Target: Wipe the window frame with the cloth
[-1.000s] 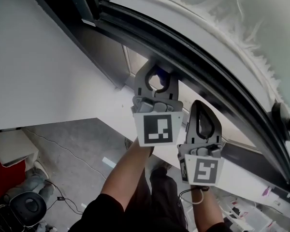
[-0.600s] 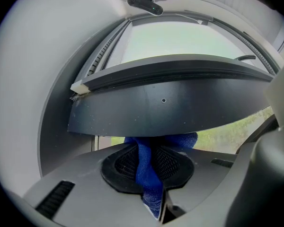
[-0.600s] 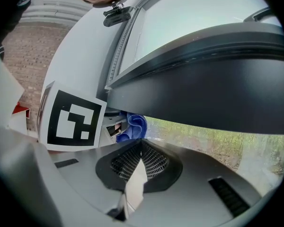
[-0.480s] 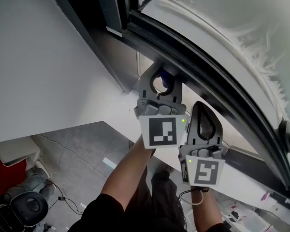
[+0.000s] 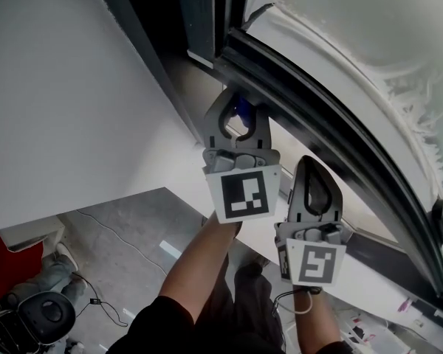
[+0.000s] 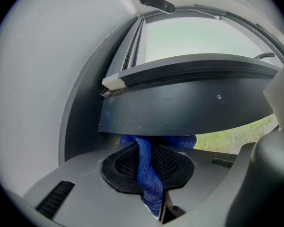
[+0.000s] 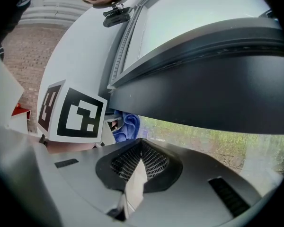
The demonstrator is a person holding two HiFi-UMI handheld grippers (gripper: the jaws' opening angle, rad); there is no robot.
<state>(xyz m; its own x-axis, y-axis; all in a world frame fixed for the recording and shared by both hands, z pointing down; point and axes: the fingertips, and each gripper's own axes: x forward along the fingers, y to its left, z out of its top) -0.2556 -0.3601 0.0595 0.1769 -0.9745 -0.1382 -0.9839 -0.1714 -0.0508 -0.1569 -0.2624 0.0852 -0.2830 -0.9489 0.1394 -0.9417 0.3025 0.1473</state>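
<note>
Two tongs up at the frame, only your left one wiping.
Head view: your left tongs (image 5: 240, 102) have crept a little further along the dark frame (image 5: 317, 120) over the last second, toward its corner, so the stroke looks to be progressing; your right tongs (image 5: 308, 162) trail just beside them. Left gripper view: jaws clamped on the blue cloth (image 6: 146, 174), its bunched top pressed against the frame's underside. Right gripper view: jaws together, nothing between them.

Down on the grey floor (image 5: 125, 227): a thin black cable (image 5: 107, 304), a pale strip (image 5: 170, 249), a round black thing (image 5: 48, 314).
</note>
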